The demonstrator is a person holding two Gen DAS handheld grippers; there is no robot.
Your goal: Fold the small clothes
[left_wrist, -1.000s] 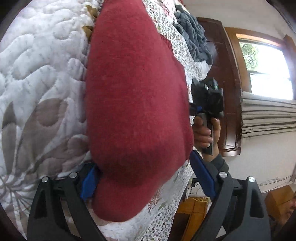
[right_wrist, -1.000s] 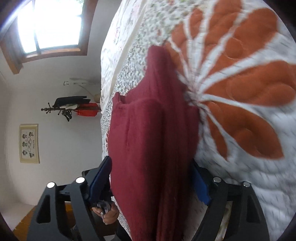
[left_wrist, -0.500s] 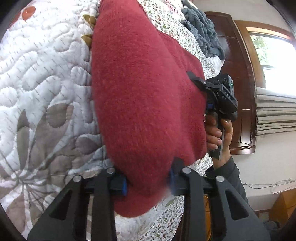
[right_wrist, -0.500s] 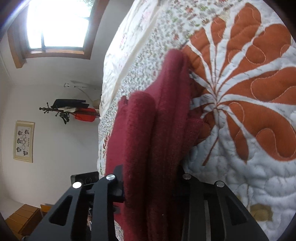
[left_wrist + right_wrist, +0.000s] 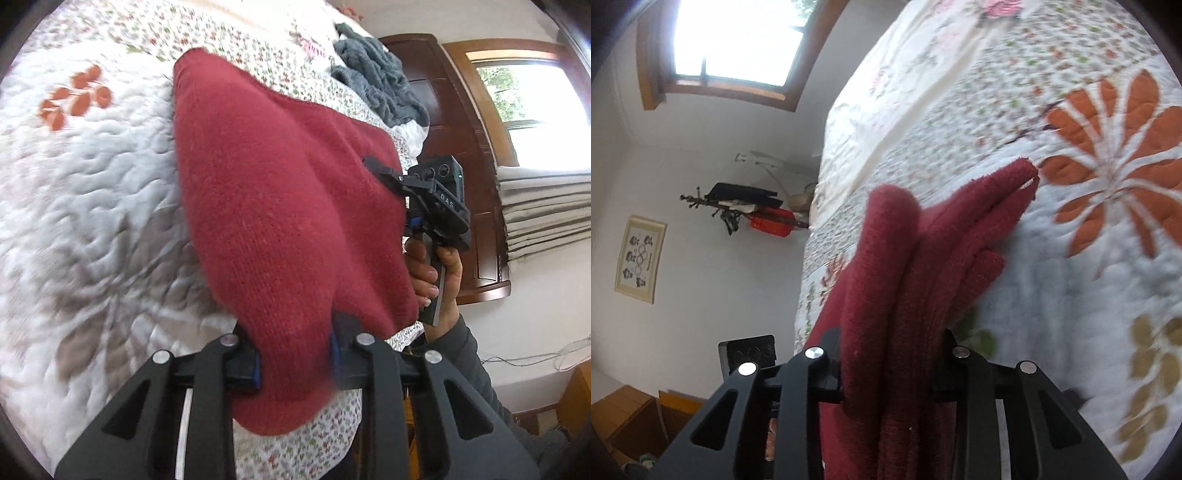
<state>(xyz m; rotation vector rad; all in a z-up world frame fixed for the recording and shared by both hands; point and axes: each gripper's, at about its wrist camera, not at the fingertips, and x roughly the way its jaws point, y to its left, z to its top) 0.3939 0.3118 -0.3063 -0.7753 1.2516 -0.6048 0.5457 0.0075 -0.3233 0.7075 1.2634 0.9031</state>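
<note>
the red knitted garment [image 5: 280, 206] is bunched in thick folds over the floral quilt [image 5: 85, 177] — the left gripper [image 5: 295, 363] is clamped on one edge of it, the right gripper [image 5: 888, 369] pinched on the other. a hand [image 5: 432, 269] grips the right tool's handle beside a dark wooden door [image 5: 454, 122].

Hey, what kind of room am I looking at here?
Most likely a bedroom in a home. A bed covered by a floral quilt fills both views, a dark wooden headboard stands at its end, and a coat rack hung with clothes stands by the wall.
</note>
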